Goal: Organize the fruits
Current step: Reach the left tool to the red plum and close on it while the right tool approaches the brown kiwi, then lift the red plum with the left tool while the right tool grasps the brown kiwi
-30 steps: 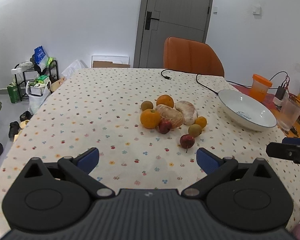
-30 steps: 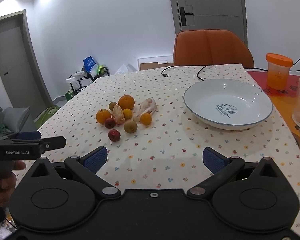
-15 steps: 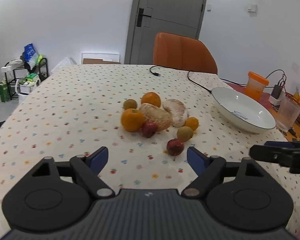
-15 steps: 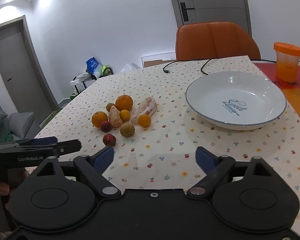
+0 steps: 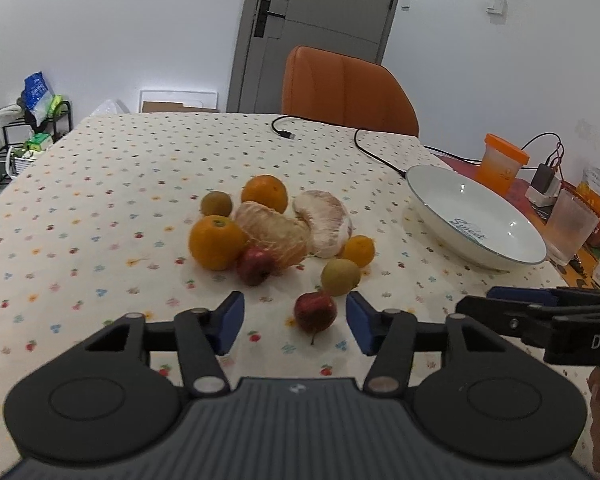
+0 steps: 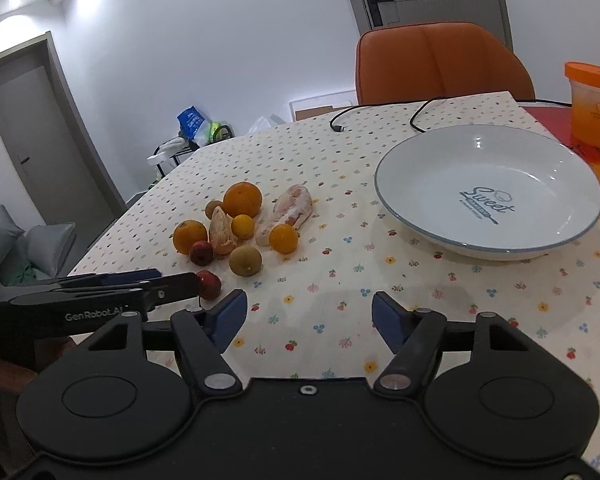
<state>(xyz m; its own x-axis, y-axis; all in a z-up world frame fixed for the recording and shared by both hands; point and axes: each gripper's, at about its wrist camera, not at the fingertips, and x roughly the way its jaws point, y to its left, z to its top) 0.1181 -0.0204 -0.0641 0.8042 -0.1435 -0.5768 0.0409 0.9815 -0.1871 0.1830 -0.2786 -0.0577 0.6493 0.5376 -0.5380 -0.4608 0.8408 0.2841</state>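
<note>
A pile of fruit lies on the dotted tablecloth: two oranges (image 5: 216, 242), peeled pomelo pieces (image 5: 274, 236), small yellow-green fruits (image 5: 340, 277) and small red fruits. One small red fruit (image 5: 315, 312) lies nearest me, between the open fingers of my left gripper (image 5: 296, 322), not touched. It also shows in the right wrist view (image 6: 210, 284), partly behind the left gripper's fingers (image 6: 140, 284). My right gripper (image 6: 306, 316) is open and empty over bare cloth. An empty white bowl (image 6: 488, 196) marked "Sweet" stands to the right of the fruit.
An orange-lidded cup (image 6: 594, 104) and a clear plastic cup (image 5: 572, 226) stand right of the bowl (image 5: 476, 220). A black cable (image 5: 376, 148) runs across the far table. An orange chair (image 5: 348, 88) stands behind the table. A shelf with clutter (image 5: 24, 136) is at far left.
My left gripper has moved forward and down toward the fruit, and its fingers now flank the nearest red fruit. My right gripper has moved forward a little and its jaws have narrowed slightly.
</note>
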